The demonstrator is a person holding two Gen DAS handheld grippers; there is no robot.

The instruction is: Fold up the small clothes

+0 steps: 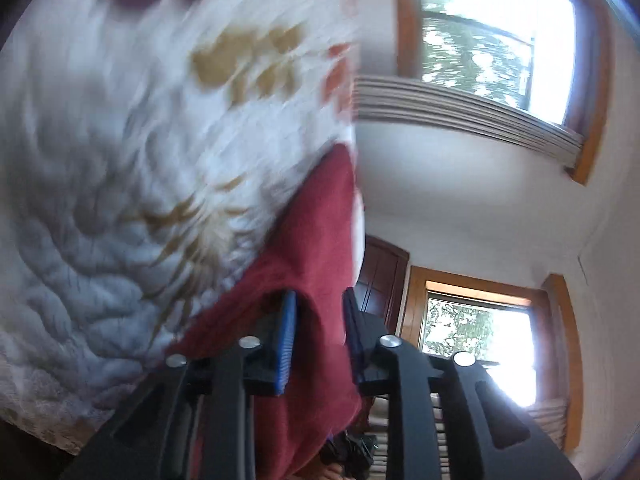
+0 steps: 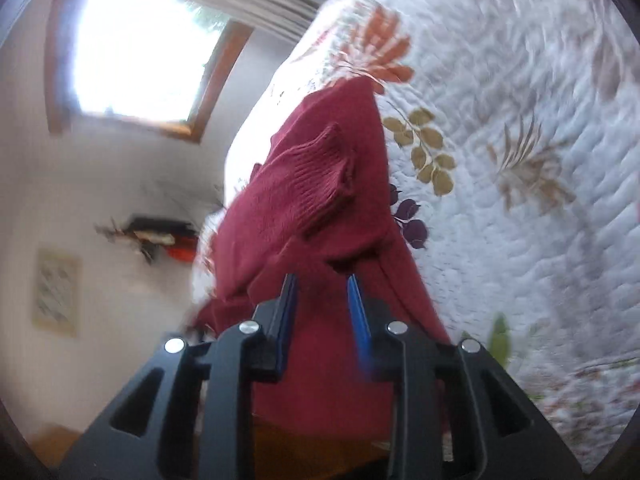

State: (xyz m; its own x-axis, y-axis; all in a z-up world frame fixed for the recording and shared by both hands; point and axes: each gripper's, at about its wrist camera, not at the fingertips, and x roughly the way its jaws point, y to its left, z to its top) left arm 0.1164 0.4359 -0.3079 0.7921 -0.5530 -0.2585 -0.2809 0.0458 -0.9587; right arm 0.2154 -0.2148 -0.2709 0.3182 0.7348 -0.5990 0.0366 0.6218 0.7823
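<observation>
Left claw (image 1: 320, 336): closed on a fold of the dark red knit garment (image 1: 316, 248); the cloth passes between the 2 blue pads and drapes down over the claw body.
Right claw (image 2: 322, 312): also gripping the dark red knit garment (image 2: 320, 184); red cloth fills the gap between its 2 blue pads and hangs below them.
Garment relative to the claws: in both views it runs forward from the pads; in the right view it rises to a ribbed cuff or hem (image 2: 316, 172) just ahead of the claw. It looks lifted, with only its far part against the quilt.
Quilt on the bed (image 2: 520, 200): white, stitched, printed with leaves; it lies behind and beside the garment in both views, blurred by motion.
Step in hand, as I judge it: carrying or shaking the garment out with both claws before laying it flat.
Doing it well: hold both grips firm, keep the 2 claws level and apart so the cloth between them is taut, lower the far edge onto the quilt first, then draw back to spread it without wrinkles.
Risk: bunched knit may slip from a pad or land doubled over.
Far background: wood-framed windows (image 1: 492, 36) and white walls.
</observation>
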